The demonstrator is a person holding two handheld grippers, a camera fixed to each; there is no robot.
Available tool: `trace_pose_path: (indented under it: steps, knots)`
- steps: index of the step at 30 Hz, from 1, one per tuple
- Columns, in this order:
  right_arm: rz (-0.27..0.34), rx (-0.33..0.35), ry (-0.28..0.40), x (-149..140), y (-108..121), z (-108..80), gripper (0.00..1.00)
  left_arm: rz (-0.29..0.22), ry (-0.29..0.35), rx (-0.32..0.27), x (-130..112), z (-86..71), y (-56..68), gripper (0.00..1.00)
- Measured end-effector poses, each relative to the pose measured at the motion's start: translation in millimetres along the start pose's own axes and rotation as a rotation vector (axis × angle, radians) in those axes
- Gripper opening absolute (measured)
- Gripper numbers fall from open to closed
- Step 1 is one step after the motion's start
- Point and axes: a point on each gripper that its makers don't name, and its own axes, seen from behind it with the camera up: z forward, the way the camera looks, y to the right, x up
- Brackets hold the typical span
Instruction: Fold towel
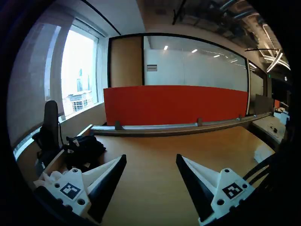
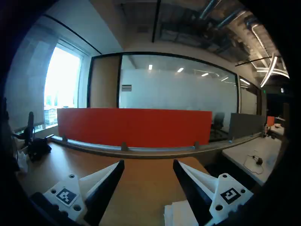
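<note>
Towel [image 2: 180, 214], white, lying flat on wooden desk [image 2: 146, 184] at lower edge of right gripper view, partly behind that gripper's right finger; contact unclear. Right hand-held gripper [image 2: 148, 161] spread wide, gripping nothing, hovering over desk. Left hand-held gripper [image 1: 151, 156] likewise spread wide and empty, above bare wood. Black bag [image 1: 84, 148] at desk's left end, near window. Orange partition [image 1: 173, 103] along far edge.

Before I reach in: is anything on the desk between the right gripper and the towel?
Nothing: in the right gripper view the white towel lies right at the open right gripper's fingers, one finger overlapping it, on bare desk.
</note>
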Motion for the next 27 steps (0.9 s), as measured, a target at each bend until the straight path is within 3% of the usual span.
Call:
trace_pose_path:
  steps: [12, 27]
  knots:
    - [-0.014, 0.037, 0.027, 19.1, -44.6, 2.6, 1.0, -0.017, 0.055, 0.003, 20.1, -2.6, -2.6, 0.98]
    - [-0.017, 0.043, 0.037, 26.4, -63.9, 9.1, 1.0, -0.011, 0.103, 0.031, 31.6, -3.4, -10.5, 0.98]
